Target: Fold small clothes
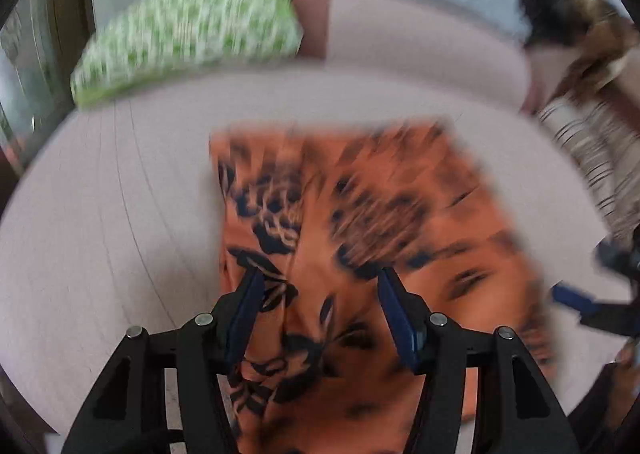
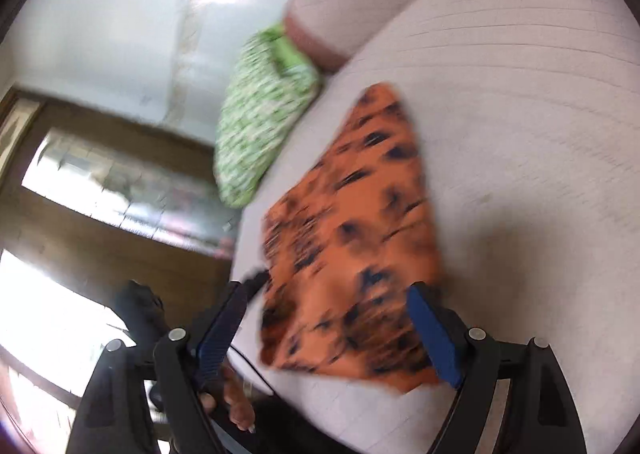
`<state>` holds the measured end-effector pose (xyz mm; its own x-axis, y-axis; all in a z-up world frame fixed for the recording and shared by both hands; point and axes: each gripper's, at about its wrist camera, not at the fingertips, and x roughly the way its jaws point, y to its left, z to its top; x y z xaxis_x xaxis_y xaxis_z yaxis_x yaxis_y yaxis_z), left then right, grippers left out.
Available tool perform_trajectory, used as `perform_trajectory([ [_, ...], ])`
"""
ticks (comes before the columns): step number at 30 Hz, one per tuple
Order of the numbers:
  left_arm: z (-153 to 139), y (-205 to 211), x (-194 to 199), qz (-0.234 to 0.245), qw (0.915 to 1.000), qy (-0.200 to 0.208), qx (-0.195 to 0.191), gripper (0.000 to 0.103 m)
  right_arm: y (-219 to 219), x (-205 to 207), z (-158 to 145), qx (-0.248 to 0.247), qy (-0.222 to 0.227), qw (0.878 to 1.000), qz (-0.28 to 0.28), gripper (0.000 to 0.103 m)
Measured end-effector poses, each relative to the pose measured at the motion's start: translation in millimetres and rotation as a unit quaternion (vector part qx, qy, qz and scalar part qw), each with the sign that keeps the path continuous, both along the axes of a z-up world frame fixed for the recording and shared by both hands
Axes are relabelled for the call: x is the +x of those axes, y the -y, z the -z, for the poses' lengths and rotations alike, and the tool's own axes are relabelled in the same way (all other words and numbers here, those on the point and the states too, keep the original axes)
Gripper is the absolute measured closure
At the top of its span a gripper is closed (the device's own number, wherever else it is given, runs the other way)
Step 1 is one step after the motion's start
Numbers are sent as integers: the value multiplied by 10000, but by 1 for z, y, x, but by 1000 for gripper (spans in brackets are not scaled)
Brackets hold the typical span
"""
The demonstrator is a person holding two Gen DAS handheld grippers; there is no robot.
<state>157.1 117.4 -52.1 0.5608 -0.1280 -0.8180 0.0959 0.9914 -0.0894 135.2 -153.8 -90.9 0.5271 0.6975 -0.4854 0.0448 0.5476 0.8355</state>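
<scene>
Left claw (image 1: 320, 286) agape, empty | right claw (image 2: 328, 318) agape | orange cloth (image 1: 360, 213) (flat, blurred)

The small garment (image 1: 360, 238) is orange with a black flower-like print. It lies on a pale pinkish sofa cushion (image 1: 120, 193) ruled with thin dark lines. The pillow (image 1: 188, 33) is green-and-white patterned. Each hand-held gripper (image 1: 318, 310) is black with blue pads (image 2: 434, 334).
</scene>
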Motion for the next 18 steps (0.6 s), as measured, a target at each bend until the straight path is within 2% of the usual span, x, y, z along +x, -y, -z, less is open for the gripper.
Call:
perform_trajectory([
  [2,5,-2,-1,4,9999,151,35,42,-6,17,28,253,-551,9978,-264,17],
  [3,5,0,-1,37,9998,188,112,42,-16,23,39,296,-768,9953,-517,20],
  [4,5,0,-1,45,9997,192,129,42,-26,25,38,38,-740,9952,-643,32],
  [6,8,-3,0,48,9998,185,55,42,-44,22,20,-604,-407,9937,-847,48],
  [7,9,-5,1,53,9998,189,5,42,-46,21,18,-789,-375,9926,-849,64],
  [9,9,-5,-5,121,9997,225,-8,42,-41,19,35,-893,-663,9916,-666,70],
  [10,11,-1,-6,133,9996,235,50,42,-40,16,43,-838,-705,9921,-620,70],
  [12,0,-1,-9,100,9995,287,34,44,-46,11,28,-953,-414,9927,-618,70],
  [14,-18,-6,-19,166,9980,541,-298,44,-46,9,19,-781,-400,9940,-656,55],
  [15,-28,-7,-24,194,9963,786,-282,43,-43,9,16,-644,-387,9950,-660,38],
  [16,-33,-8,-28,198,9947,998,-157,42,-37,8,10,-550,-308,9965,-548,32],
  [17,-31,-9,-26,192,9949,987,-110,41,-31,8,4,-524,-227,9976,-393,32],
  [18,-20,-11,-19,147,9972,729,-113,41,-26,10,-2,-494,-143,9983,-259,29],
])
